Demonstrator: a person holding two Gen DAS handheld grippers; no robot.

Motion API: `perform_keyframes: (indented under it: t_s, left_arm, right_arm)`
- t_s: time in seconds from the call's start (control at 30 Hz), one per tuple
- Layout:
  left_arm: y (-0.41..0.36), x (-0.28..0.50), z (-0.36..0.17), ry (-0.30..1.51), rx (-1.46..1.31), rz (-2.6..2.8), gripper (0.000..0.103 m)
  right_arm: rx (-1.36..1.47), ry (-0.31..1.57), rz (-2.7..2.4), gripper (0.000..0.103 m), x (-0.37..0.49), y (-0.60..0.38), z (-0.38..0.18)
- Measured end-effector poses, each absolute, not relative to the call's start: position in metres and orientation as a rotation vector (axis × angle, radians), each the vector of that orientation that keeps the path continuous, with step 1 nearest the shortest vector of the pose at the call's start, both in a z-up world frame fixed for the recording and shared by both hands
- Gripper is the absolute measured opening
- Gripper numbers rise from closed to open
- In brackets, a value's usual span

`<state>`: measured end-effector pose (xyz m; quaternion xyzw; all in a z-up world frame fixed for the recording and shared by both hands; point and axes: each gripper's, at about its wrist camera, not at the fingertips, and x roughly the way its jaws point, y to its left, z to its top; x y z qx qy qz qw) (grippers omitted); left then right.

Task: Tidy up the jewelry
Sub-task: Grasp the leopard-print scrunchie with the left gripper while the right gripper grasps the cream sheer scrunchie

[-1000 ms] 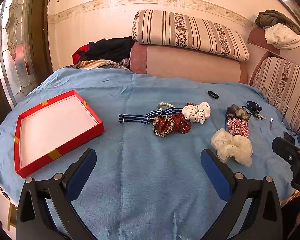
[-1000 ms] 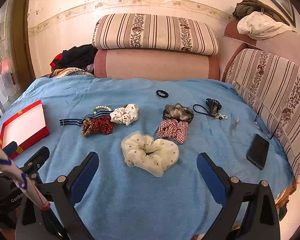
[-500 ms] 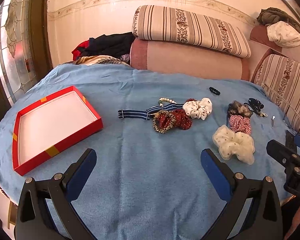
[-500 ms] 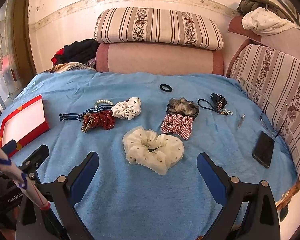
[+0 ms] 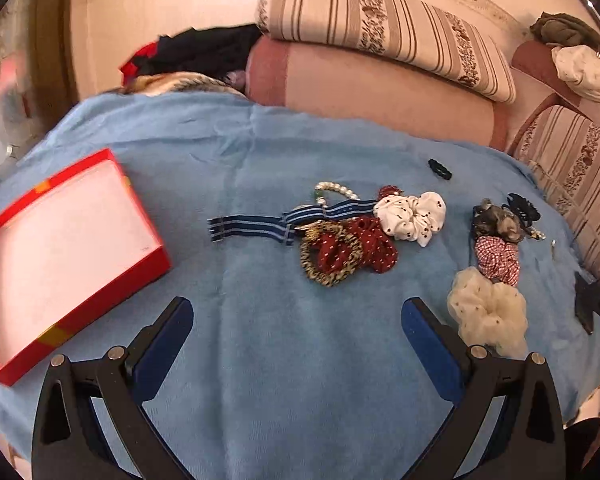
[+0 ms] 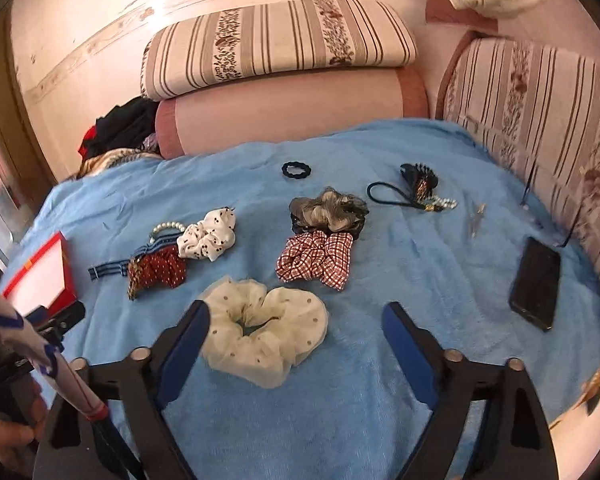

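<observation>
Right now both grippers hang above a worktop covered in a blue cloth [image 5: 260, 152], and neither one holds or touches anything. From the left wrist view, the left gripper [image 5: 298, 318] has its blue-padded fingers spread wide, with only bare cloth between them. Off to its left lies a red box [image 5: 100, 300] with a white inside, open on top. Straight ahead sits a small heap of accessories: a striped blue band [image 5: 256, 228], a pearl bracelet [image 5: 334, 190], a dark red dotted scrunchie [image 5: 364, 248] ringed by a leopard-print one, and a white scrunchie [image 5: 414, 216] with dark spots touching its right side. From the right wrist view, the right gripper [image 6: 296, 318] is likewise wide open, and the cream scrunchie [image 6: 260, 336] lies between its fingers, close against the left fingertip [image 6: 192, 328], though whether they actually touch I cannot tell. Beyond it rests a red checked scrunchie [image 6: 316, 260] touching a grey one [image 6: 328, 210], then a black hair tie [image 6: 296, 170] farther back. To the right lie a dark cord with a tassel and beads [image 6: 418, 190] and a black phone [image 6: 536, 284] near the cloth's edge beside a striped cushion [image 6: 540, 112].
</observation>
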<state>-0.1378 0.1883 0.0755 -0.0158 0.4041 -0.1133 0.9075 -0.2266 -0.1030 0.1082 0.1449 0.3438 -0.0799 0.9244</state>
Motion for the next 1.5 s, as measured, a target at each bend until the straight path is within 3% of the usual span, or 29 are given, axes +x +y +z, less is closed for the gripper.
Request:
perform_keyframes:
  t_s: [0.17,0.3,0.47,0.53,0.8,0.9,1.13,1.33,1.43,1.5]
  left_arm:
    - [0.188,-0.116,0.061,0.872,-0.054,-0.265,0.103]
    - [0.19,-0.104,0.048,0.918,-0.078,-0.288,0.085]
    - [0.183,-0.093,0.039,0.942,-0.08,-0.332,0.08]
    - [0.174,-0.089,0.038,0.937,-0.052,-0.357,0.067]
    - [0.149,-0.067,0.02,0.968,-0.002,-0.398,0.042]
    - [0.144,-0.06,0.014,0.977,0.001,-0.404,0.025]
    - [0.139,-0.053,0.009,0.968,0.005,-0.409,0.009]
    - [0.15,-0.055,0.017,0.947,-0.05,-0.419,0.009]
    - [0.156,-0.057,0.019,0.938,-0.073,-0.417,0.008]
    - [0.159,-0.057,0.02,0.937,-0.086,-0.415,0.008]
  right_arm:
    - [0.389,0.735,-0.108,0.078,-0.213,-0.115,0.097]
    - [0.389,0.75,-0.043,0.073,-0.198,-0.103,0.093]
    - [0.386,0.755,0.0,0.073,-0.185,-0.092,0.084]
    - [0.379,0.76,0.019,0.073,-0.182,-0.089,0.081]
    - [0.332,0.753,0.046,0.065,-0.179,-0.081,0.074]
    - [0.334,0.772,0.068,0.061,-0.175,-0.08,0.069]
    - [0.332,0.777,0.066,0.061,-0.173,-0.078,0.064]
    - [0.321,0.775,0.063,0.061,-0.174,-0.077,0.064]
    - [0.296,0.777,0.084,0.074,-0.173,-0.072,0.063]
    - [0.28,0.781,0.086,0.076,-0.172,-0.068,0.06]
